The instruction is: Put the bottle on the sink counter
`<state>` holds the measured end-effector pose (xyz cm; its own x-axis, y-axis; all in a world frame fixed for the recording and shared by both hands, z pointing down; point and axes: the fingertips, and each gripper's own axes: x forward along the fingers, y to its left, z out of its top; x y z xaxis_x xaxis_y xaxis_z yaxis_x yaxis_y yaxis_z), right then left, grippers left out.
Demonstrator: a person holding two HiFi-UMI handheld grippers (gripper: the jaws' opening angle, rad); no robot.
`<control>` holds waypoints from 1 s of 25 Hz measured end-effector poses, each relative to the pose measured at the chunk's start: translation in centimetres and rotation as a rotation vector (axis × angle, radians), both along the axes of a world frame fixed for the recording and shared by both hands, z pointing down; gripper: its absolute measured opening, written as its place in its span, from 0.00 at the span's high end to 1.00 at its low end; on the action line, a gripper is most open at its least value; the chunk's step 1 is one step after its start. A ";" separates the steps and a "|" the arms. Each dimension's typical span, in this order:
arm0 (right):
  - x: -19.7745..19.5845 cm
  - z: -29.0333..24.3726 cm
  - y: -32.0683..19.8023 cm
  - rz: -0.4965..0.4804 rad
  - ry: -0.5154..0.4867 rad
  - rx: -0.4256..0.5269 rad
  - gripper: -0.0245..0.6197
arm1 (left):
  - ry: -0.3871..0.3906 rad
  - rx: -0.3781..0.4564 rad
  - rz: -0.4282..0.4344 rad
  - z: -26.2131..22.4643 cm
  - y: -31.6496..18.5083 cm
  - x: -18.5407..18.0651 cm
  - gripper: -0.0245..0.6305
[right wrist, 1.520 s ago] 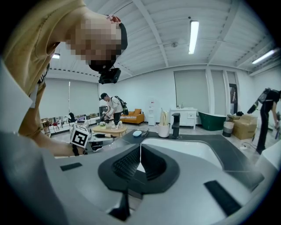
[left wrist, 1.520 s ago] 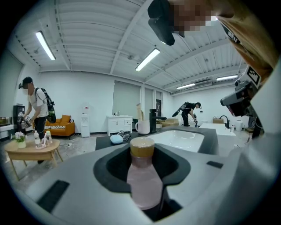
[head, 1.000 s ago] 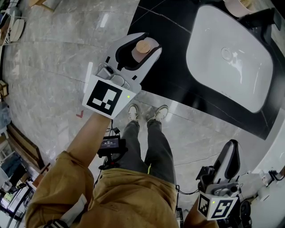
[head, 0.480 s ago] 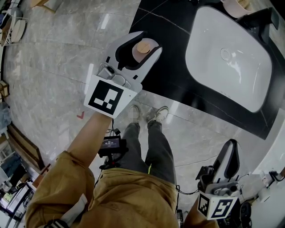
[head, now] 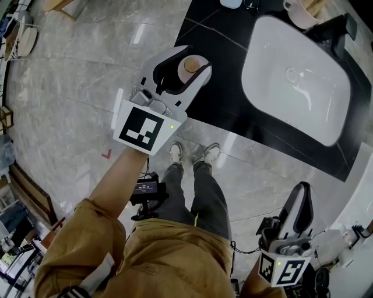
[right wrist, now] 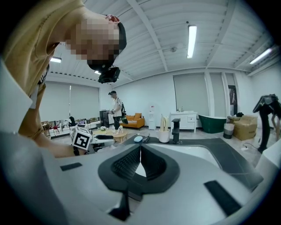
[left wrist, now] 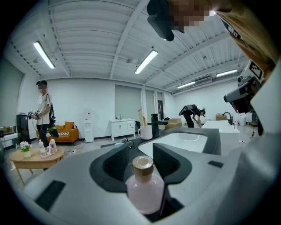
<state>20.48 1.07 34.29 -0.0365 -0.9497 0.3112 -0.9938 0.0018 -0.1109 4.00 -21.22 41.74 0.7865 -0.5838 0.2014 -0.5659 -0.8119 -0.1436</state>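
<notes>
Left gripper [head: 189, 60] jaws have just been spreading; the bottle [left wrist: 145, 189] stands unpinched between them, apparently released onto the sink counter [head: 221, 46].

The right gripper [right wrist: 140, 147], white with black ribbed pads, has its tips together on nothing. Just ahead, a white sink basin [right wrist: 193, 151] sits in the black sink counter [right wrist: 230, 156].

Two grippers, left gripper [head: 187, 60] and right gripper [head: 302, 195]; one bottle [head: 190, 64]; one basin [head: 303, 105]; one mug [head: 297, 8] at one o'clock.
</notes>
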 end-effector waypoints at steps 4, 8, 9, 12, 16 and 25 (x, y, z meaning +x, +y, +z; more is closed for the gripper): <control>-0.1 -0.7 0.1 0.001 0.004 0.014 0.95 | -0.039 0.016 0.015 -0.2 0.2 0.1 0.71; -0.5 -1.3 -0.1 -0.005 0.005 0.030 0.95 | -0.009 -0.003 0.020 -0.4 0.0 -0.1 0.71; -0.6 -1.4 -0.1 -0.004 0.006 0.033 0.95 | -0.012 0.000 0.025 -0.5 -0.1 -0.1 0.70; -0.7 -1.6 -0.1 -0.003 0.009 0.035 0.95 | -0.017 0.022 0.030 -0.9 -0.2 -0.1 0.70; -0.8 -1.8 0.0 -0.002 0.009 0.037 0.95 | -0.014 0.029 0.036 -1.4 0.0 -0.1 0.70; -1.0 -2.9 0.1 0.002 0.019 0.058 0.95 | -0.005 0.043 0.049 -2.5 0.5 0.1 0.70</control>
